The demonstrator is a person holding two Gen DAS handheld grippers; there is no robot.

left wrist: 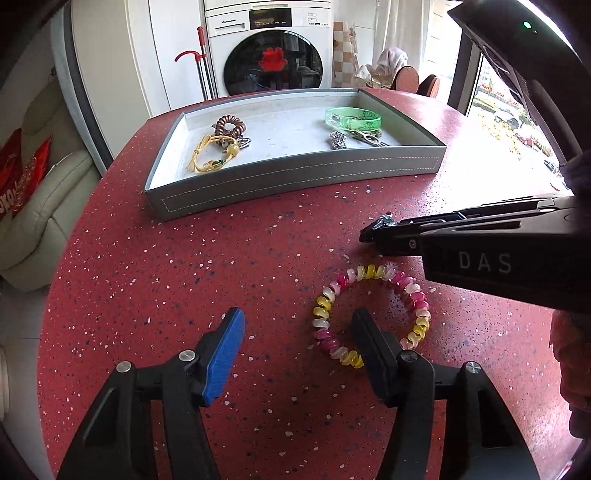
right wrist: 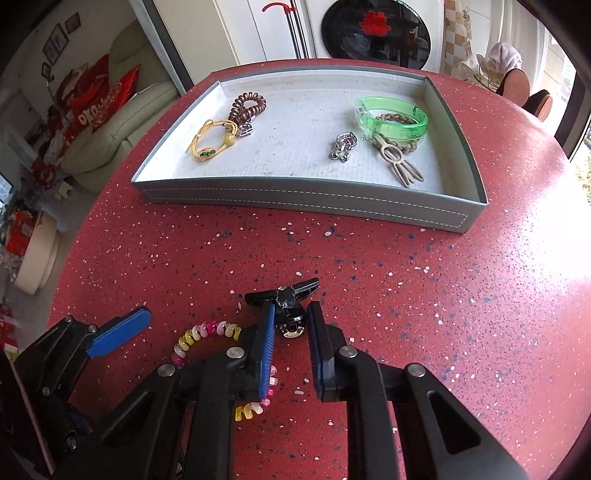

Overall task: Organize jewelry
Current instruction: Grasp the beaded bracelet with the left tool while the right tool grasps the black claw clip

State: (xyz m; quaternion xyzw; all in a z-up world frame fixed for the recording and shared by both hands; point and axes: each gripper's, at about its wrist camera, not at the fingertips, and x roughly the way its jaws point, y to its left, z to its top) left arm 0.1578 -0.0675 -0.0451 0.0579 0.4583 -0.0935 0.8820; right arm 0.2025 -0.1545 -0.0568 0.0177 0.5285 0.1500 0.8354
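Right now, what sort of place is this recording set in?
Most likely a lived-in home: a white front-loading washing machine stands behind the red speckled table, and a cream leather sofa sits off to the side.

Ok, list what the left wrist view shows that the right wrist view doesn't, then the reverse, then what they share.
Only the left wrist view: the whole pink-and-yellow spiral bracelet as a ring, the left claw open astride its near-left arc, and the washing machine's control panel.

Only the right wrist view: the beige hair fork in full, and the right claw flanking the black hair clip.

Both: the grey tray, brown coil tie, yellow cord bracelet, green bangle, silver charm.
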